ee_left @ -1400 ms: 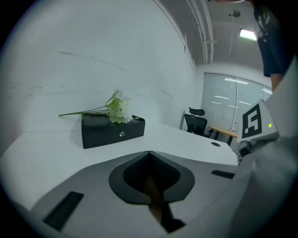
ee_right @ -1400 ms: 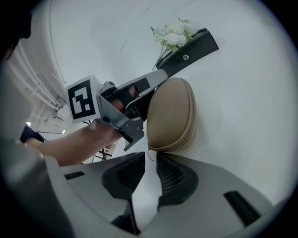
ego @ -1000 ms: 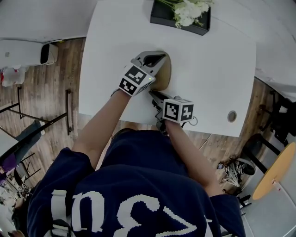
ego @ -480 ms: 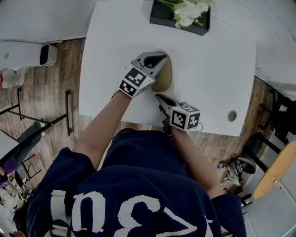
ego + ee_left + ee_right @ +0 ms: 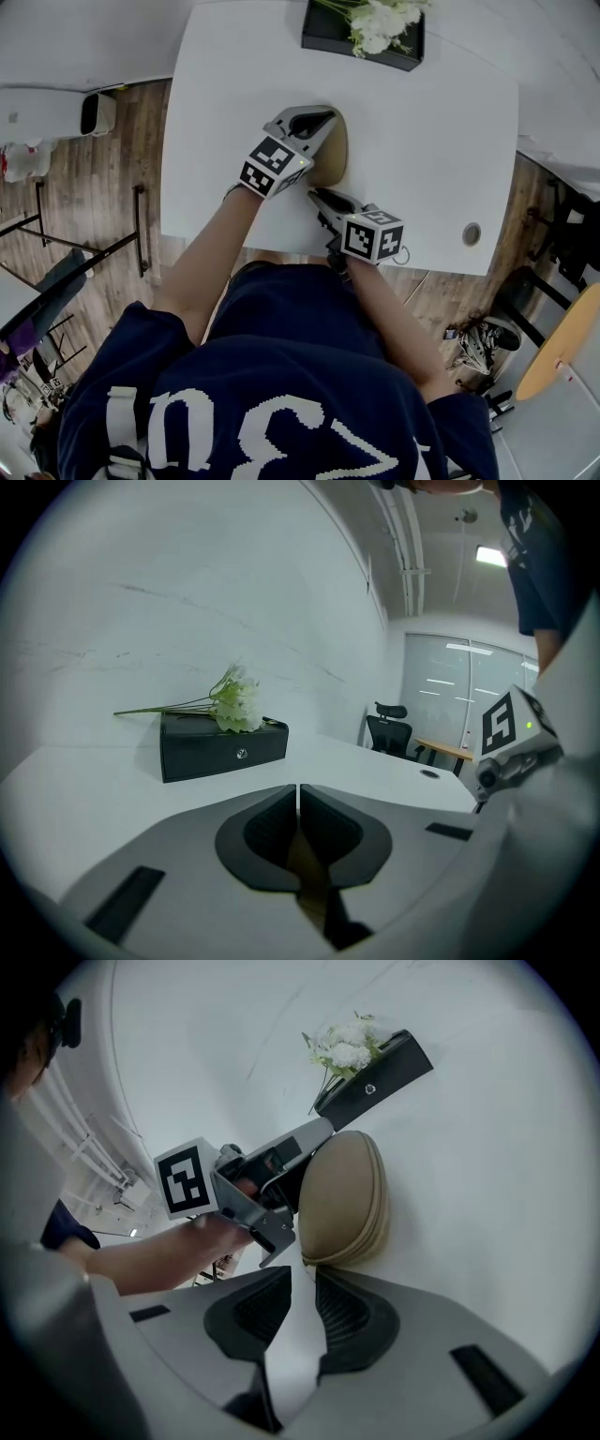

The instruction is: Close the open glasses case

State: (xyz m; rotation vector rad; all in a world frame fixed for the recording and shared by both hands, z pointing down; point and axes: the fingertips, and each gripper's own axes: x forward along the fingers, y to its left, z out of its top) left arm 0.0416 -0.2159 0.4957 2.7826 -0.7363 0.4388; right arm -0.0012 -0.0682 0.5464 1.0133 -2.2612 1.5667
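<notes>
The tan glasses case (image 5: 333, 155) lies on the white table (image 5: 431, 141), and in the right gripper view the case (image 5: 342, 1199) has its two shells together along the seam. My left gripper (image 5: 326, 115) lies on top of it, jaws shut. In the left gripper view, a strip of the tan case (image 5: 305, 860) shows under the closed left gripper (image 5: 298, 789). My right gripper (image 5: 319, 195) sits just short of the case's near end. The jaws of the right gripper (image 5: 302, 1274) are opening, with only bare table between them.
A black box (image 5: 361, 37) with white flowers on it stands at the table's far edge, beyond the case. A round cable hole (image 5: 471, 234) sits near the front right corner. The table's near edge runs just behind my right gripper.
My right gripper has drawn back a little from the case's near end and its jaws have parted. The left gripper and the case have stayed put.
</notes>
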